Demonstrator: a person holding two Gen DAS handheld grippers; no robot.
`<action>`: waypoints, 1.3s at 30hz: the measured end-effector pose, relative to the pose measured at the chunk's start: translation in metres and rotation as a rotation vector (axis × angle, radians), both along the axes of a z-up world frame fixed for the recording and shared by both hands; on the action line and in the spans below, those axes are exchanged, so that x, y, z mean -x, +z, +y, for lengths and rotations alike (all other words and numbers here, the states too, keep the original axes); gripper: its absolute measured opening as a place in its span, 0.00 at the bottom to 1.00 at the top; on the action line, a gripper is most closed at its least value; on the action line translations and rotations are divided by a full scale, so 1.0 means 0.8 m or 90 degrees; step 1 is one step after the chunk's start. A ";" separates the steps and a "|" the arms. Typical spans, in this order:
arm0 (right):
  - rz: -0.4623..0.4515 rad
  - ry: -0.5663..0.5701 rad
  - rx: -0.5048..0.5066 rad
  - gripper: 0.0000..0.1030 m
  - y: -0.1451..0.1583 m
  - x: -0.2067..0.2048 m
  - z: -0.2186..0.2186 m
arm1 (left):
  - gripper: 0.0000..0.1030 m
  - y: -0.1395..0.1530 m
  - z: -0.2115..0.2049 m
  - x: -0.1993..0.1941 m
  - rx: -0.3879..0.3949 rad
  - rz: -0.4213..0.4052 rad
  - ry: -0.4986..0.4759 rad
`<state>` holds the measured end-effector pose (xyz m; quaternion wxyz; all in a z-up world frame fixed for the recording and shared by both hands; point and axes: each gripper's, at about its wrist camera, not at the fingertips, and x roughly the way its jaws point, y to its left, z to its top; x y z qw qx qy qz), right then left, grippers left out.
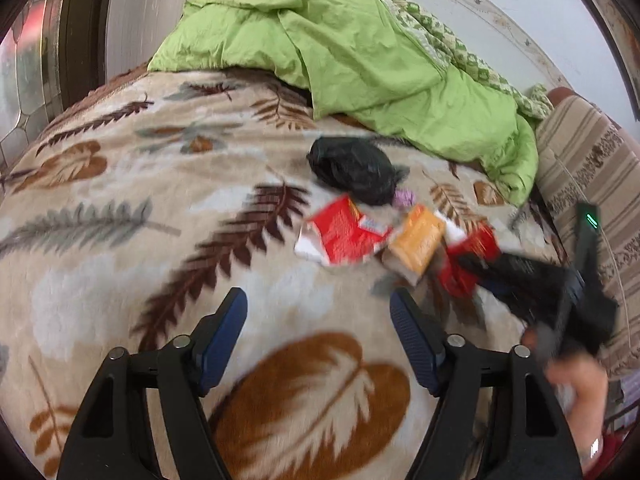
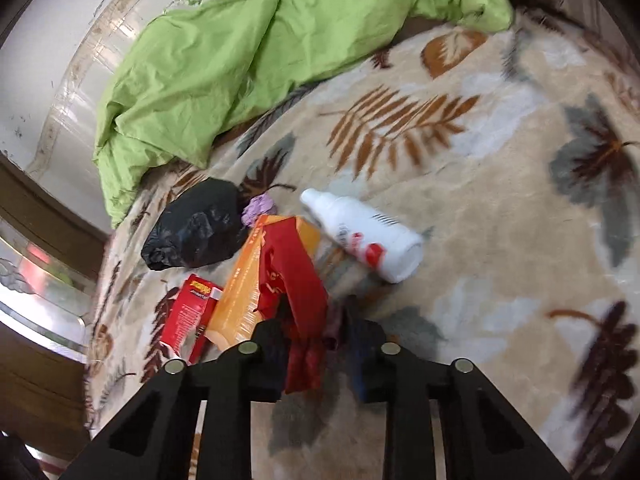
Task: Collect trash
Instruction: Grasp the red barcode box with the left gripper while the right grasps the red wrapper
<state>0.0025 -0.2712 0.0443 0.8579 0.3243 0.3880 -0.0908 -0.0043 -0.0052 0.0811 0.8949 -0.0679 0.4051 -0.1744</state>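
A bed covered by a beige leaf-patterned blanket (image 1: 120,208) fills both views. A crumpled lime-green duvet (image 1: 360,52) lies heaped along the bed's far edge by the wall. The trash sits in a loose cluster on the blanket, just in front of the duvet. A knotted black plastic bag (image 2: 196,228) lies nearest the duvet, with a small purple wad (image 2: 259,208) touching it. A white plastic bottle (image 2: 362,234) with a red label lies on its side apart from the bag. An orange packet (image 2: 244,292) lies flat beside a red carton (image 2: 191,312). The right hand-held gripper (image 2: 316,320) is pinched tight on a crumpled red wrapper (image 2: 296,280), which overlaps the orange packet. The left hand-held gripper (image 1: 318,304) hovers over bare blanket just short of the cluster, its blue-padded fingers (image 1: 224,336) spread apart and empty. A person's hand (image 1: 580,384) shows at the left view's right edge.
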 end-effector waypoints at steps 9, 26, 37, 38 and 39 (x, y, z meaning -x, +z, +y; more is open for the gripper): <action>-0.047 -0.019 0.067 0.21 0.037 0.039 0.004 | 0.76 -0.023 -0.047 -0.090 -0.059 0.005 -0.036; -0.062 -0.035 0.027 0.21 0.039 0.037 -0.013 | 0.24 -0.065 -0.073 -0.119 -0.017 0.094 -0.132; -0.058 -0.021 0.040 0.21 0.040 0.033 -0.003 | 0.19 -0.068 -0.082 -0.121 -0.009 0.075 -0.088; -0.057 -0.020 0.042 0.21 0.040 0.033 -0.003 | 0.18 -0.067 -0.080 -0.120 -0.004 0.075 -0.083; -0.058 -0.021 0.045 0.21 0.041 0.034 -0.003 | 0.16 -0.066 -0.078 -0.119 0.001 0.076 -0.076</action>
